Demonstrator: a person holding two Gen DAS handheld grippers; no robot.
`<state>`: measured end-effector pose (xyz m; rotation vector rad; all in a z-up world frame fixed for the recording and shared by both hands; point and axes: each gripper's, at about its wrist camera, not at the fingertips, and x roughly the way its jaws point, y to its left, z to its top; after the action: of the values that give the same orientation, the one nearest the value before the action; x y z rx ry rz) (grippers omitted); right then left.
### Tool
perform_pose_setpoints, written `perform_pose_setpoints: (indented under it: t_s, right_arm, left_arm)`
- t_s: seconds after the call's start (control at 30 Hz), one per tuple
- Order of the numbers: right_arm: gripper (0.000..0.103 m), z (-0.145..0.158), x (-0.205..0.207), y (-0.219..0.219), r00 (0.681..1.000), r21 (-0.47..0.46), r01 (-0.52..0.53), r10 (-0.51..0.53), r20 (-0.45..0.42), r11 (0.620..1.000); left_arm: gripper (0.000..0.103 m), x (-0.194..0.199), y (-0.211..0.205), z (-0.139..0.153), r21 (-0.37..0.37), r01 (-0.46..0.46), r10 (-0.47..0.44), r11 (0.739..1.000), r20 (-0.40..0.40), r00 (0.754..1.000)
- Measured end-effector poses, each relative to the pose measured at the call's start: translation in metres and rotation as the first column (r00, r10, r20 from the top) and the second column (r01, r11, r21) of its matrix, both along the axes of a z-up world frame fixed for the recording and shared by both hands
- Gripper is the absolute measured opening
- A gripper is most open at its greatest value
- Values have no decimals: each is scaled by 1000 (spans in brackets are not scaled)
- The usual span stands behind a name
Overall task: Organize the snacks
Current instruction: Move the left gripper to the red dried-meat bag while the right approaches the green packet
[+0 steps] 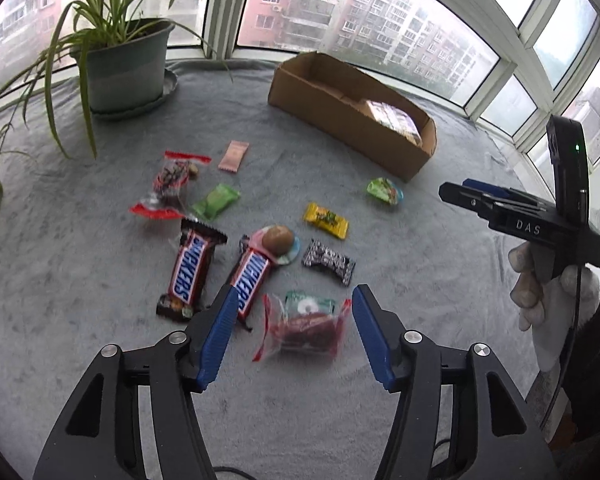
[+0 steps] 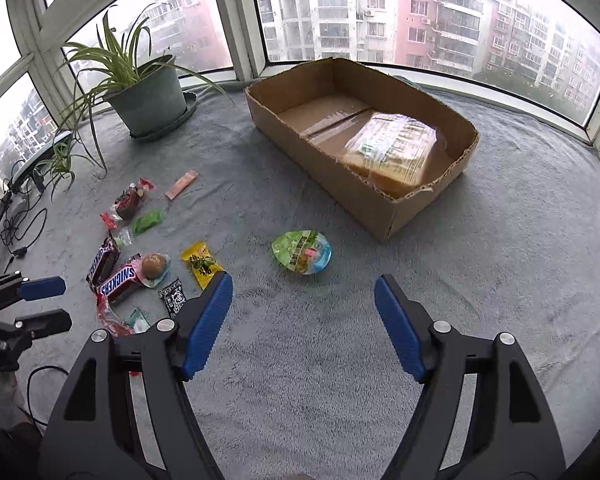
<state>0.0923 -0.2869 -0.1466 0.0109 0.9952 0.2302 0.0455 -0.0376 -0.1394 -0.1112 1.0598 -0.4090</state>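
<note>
A green-leaved potted plant (image 2: 148, 88) in a grey-green plastic pot stands on the grey fleece-covered surface (image 2: 500, 260); black cables (image 2: 16, 232) lie beside it.

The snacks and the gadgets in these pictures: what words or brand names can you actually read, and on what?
"SNICKERS": on the left chocolate bar.
"SNICKERS": on the second bar beside it.
"DAS": on the black body of the right gripper.
Too blurred to read: print on the yellow packet, black-and-white packet, round green pack, and the clear-wrapped package in the cardboard box.

Grey blanket (image 2: 340, 360) carries snacks (image 1: 252, 248), cardboard box (image 2: 396, 216), potted plant (image 2: 148, 96).
</note>
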Motion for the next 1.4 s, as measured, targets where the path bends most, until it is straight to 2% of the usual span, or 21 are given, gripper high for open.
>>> perform_pose_setpoints:
  t_s: [0.23,0.4,0.53,0.7,0.8,1.07,1.17,1.27,1.33,1.4]
  right_arm:
    - [76,-23,14,9,1000,-45,7,-8,-16,999]
    - [76,-34,28,16,1000,-63,11,-12,-17,998]
    - [76,-40,41,22,1000,-86,13,-15,-20,996]
    - [76,-45,52,28,1000,-106,10,-12,-19,994]
    - [76,-49,56,30,1000,-109,4,-7,-27,994]
    - [76,-55,60,37,999,-121,-18,15,-33,992]
    - [73,-57,60,37,999,-112,-20,15,-41,993]
    - [63,-60,58,36,999,-108,-20,15,-50,994]
    - [56,-61,57,34,999,-106,-19,13,-49,994]
    - [52,-61,56,32,999,-101,-18,14,-47,995]
  left_arm:
    - [58,-17,-13,-28,63,15,-12,998,-44,999]
    - [59,-16,-20,-33,127,19,-16,992,-20,1000]
    - [65,-14,-26,-39,183,22,-23,983,5,1000]
    - [70,-13,-34,-45,203,38,-41,978,13,999]
    - [76,-11,-38,-47,229,28,-37,973,36,999]
    - [77,-7,-37,-51,207,16,-28,978,55,998]
    - [73,-10,-32,-50,185,20,-33,983,71,997]
    - [59,-13,-32,-48,179,23,-39,984,88,995]
    - [55,-15,-33,-48,184,30,-48,982,93,995]
    - [53,-15,-33,-49,185,26,-44,982,93,995]
